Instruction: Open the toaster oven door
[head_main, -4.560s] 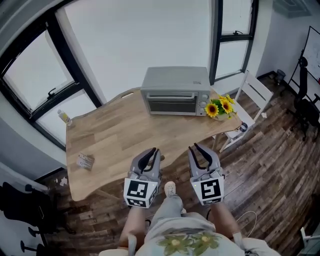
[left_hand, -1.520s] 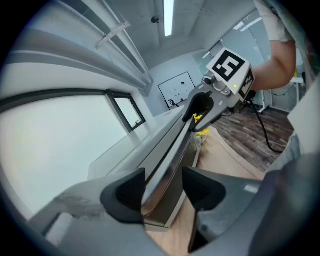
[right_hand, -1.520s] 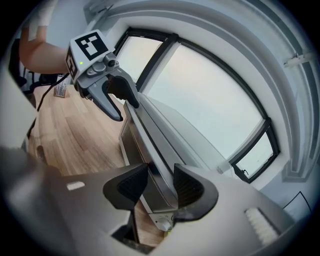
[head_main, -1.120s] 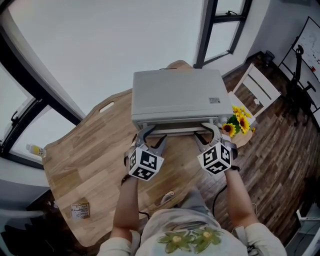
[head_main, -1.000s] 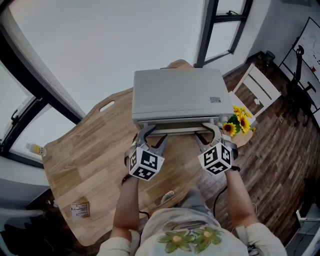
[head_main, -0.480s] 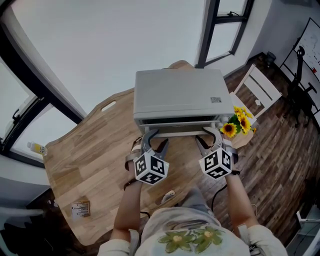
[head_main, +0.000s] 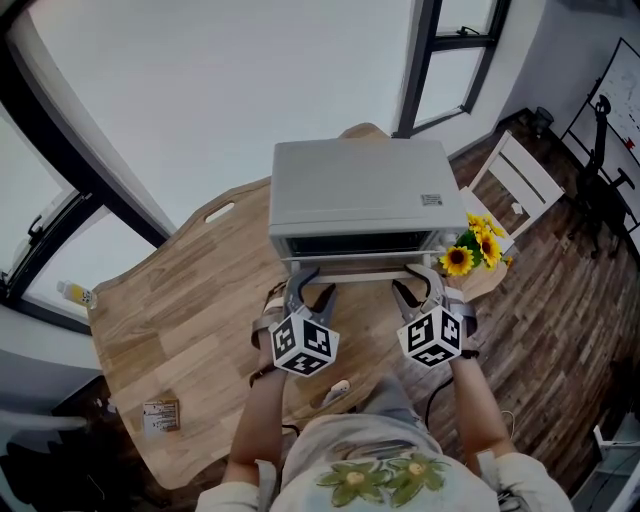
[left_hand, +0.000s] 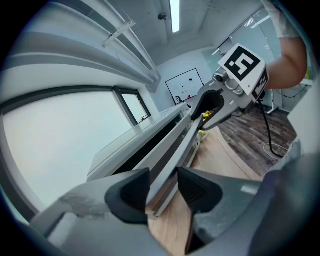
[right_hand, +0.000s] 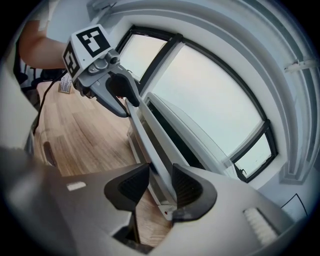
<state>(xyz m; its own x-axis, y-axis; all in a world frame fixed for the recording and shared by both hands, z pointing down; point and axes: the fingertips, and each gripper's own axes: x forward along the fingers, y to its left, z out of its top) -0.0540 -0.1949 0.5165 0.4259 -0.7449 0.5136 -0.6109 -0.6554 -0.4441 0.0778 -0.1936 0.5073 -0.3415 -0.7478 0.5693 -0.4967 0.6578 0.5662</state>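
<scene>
Toaster oven (head_main: 355, 195) sits at the far middle of the wooden table (head_main: 190, 290), front toward the person, its door (head_main: 352, 262) ajar and tilted outward so that a dark slot shows along the top edge. At the far left a small bottle (head_main: 72, 293) lies on the window ledge, and a small packet (head_main: 160, 412) rests near the table's left front edge, both well apart from the work. The left gripper (head_main: 305, 280) points downward at the left end of the door handle (head_main: 352, 273); its jaws have just been closing, and in the left gripper view the pale bar runs between the two dark pads (left_hand: 132, 192), which pinch it. The forearm behind it reaches straight forward over the table edge. The right gripper (head_main: 415, 278), held level with the left and pointing the same way, has also just been narrowing its jaws; its own view shows the right end of the handle caught between its pads (right_hand: 187, 187). Nothing stands between the grippers and the door. Just beside the oven's right front corner lies a bunch of sunflowers (head_main: 470, 250), and beyond the table on the right stands a white chair (head_main: 520, 175) on the dark wood floor.
</scene>
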